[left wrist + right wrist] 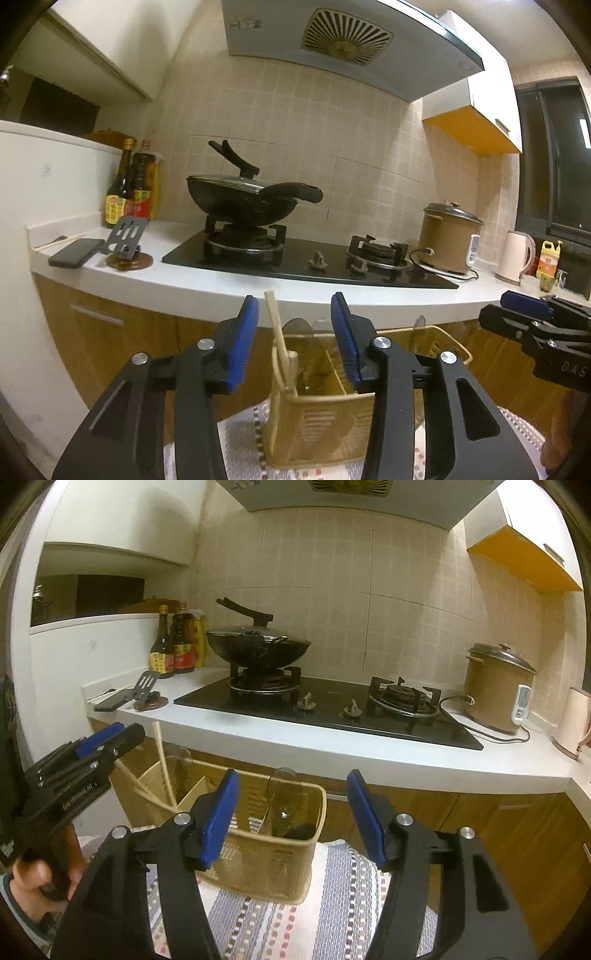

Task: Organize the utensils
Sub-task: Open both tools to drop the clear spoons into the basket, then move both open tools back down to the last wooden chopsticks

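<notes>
Left wrist view: left gripper (pixel 294 332) nearest, jaws partly open, nothing pinched. A chopstick (pixel 276 332) shows in the gap w/o touching either pad; it leans in the left compartment of the caddy (pixel 317 417). Caddy sits on a patterned cloth (pixel 243 439) just below the counter (pixel 221 284). Right gripper (pixel 524 306) pokes in at far right.

Chopstick prob. light, stiff, smooth wood, so it could slip or swivel; best pinched near the top end, which stands clear of the rim. Caddy looks like thin plastic, light, may tip or slide on cloth.

Right wrist view: right gripper (pixel 291 812) open wider, empty, over the caddy's right compartment. Clear utensils (pixel 282 797) stand there, prob. plastic spoons, hard to make out; dark item at the bottom unclear. Spatula (pixel 147 682) on counter by a phone (pixel 110 701). Caddy's lower front is hidden behind the fingers.
</notes>
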`<action>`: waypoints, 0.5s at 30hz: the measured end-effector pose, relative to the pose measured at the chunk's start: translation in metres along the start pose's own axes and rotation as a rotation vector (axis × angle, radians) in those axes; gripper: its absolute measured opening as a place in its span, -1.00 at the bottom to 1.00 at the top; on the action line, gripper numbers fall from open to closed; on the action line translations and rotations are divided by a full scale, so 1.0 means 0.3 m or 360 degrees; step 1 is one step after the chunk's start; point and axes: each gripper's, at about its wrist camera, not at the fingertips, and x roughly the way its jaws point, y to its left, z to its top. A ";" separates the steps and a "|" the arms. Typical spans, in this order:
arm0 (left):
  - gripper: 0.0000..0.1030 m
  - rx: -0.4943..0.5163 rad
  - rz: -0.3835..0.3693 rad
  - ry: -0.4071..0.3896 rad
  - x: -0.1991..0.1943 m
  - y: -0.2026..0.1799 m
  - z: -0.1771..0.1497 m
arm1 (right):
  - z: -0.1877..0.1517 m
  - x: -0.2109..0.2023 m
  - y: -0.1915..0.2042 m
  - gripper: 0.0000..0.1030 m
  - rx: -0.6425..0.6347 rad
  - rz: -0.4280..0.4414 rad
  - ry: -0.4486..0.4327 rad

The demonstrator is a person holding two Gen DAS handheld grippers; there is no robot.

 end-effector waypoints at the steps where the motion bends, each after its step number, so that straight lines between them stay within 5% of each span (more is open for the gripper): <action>1: -0.23 -0.0008 -0.0006 0.0009 -0.011 0.004 0.003 | -0.002 -0.014 0.001 0.10 -0.0002 0.0004 0.0013; 9: -0.23 -0.0014 -0.0122 0.0152 -0.171 -0.019 0.036 | -0.038 -0.102 -0.022 0.10 0.0067 0.0058 0.0310; 15: -0.23 0.0052 -0.0336 0.0689 -0.166 -0.123 -0.033 | -0.168 -0.084 -0.056 0.08 0.0208 0.0210 0.0784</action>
